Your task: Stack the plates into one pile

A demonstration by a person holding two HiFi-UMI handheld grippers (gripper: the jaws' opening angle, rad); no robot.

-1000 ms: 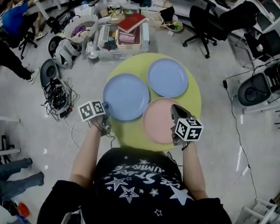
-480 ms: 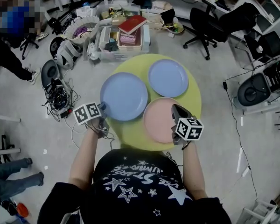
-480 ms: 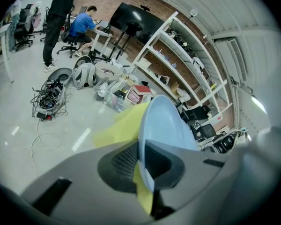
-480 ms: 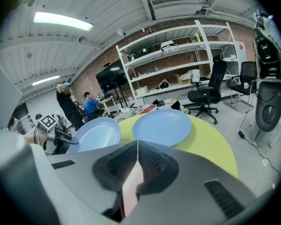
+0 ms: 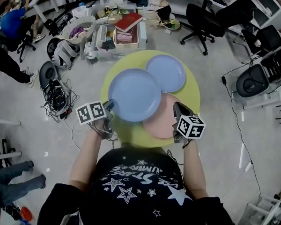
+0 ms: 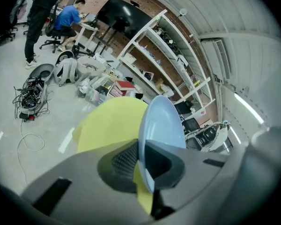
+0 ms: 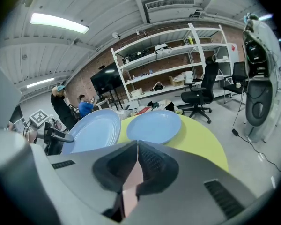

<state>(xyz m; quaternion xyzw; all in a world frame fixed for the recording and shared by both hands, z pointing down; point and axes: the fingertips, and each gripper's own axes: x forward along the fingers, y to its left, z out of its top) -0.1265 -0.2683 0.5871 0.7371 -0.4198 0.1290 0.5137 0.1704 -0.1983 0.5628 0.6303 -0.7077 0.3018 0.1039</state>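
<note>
A round yellow table (image 5: 187,95) carries the plates. My left gripper (image 5: 110,106) is shut on the near-left rim of a large blue plate (image 5: 134,95), which hangs tilted above the table and overlaps the left edge of the pink plate (image 5: 163,123). In the left gripper view this blue plate (image 6: 161,121) shows edge-on, clamped by the left gripper (image 6: 143,165). A second blue plate (image 5: 166,72) lies flat at the far side. My right gripper (image 5: 178,110) is shut on the pink plate's near rim (image 7: 133,179); the lifted blue plate (image 7: 93,130) and the flat one (image 7: 152,125) lie beyond.
Beyond the table stands a bin of books (image 5: 124,32). A tangle of cables (image 5: 56,97) lies on the floor at left. Black office chairs (image 5: 210,13) and a dark machine (image 5: 255,86) stand to the right. A person in blue (image 5: 11,20) sits far left.
The left gripper has lifted the large blue plate off the table and carried it to the right, over the pink plate's edge. The right gripper has stayed put on the pink plate.
</note>
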